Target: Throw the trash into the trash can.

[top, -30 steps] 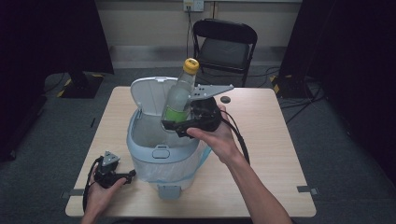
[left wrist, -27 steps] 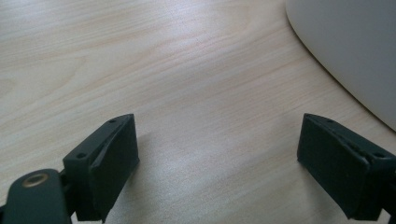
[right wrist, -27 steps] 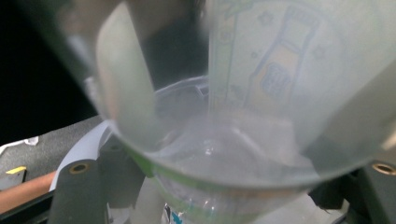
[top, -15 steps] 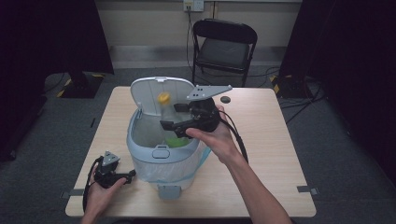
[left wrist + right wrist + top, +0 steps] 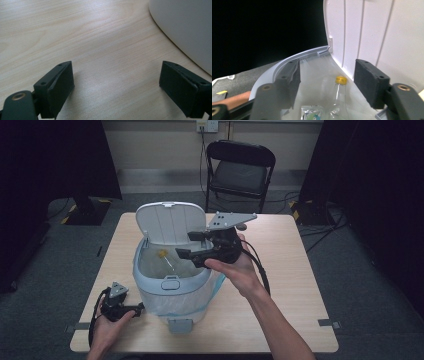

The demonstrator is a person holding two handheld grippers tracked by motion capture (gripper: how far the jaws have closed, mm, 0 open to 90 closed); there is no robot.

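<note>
A light blue pedal bin (image 5: 172, 292) stands on the wooden table (image 5: 280, 295) with its lid (image 5: 171, 222) raised upright and a clear liner bag (image 5: 150, 301) showing through its side. Inside it lies a clear plastic bottle (image 5: 338, 100) with a yellow cap (image 5: 341, 79), leaning against the inner wall just below the lid; a crumpled foil wrapper (image 5: 312, 112) sits beside it at the bottom. The right gripper (image 5: 192, 245) hovers over the bin's right rim, its jaws spread wide and empty, pointing across the opening toward the lid. The left gripper (image 5: 131, 309) rests low on the table just beside the bin's left front, held in the person's left hand (image 5: 107, 327); its jaws are also spread apart with nothing between them but bare tabletop. A black folding chair (image 5: 240, 167) stands behind the table.
</note>
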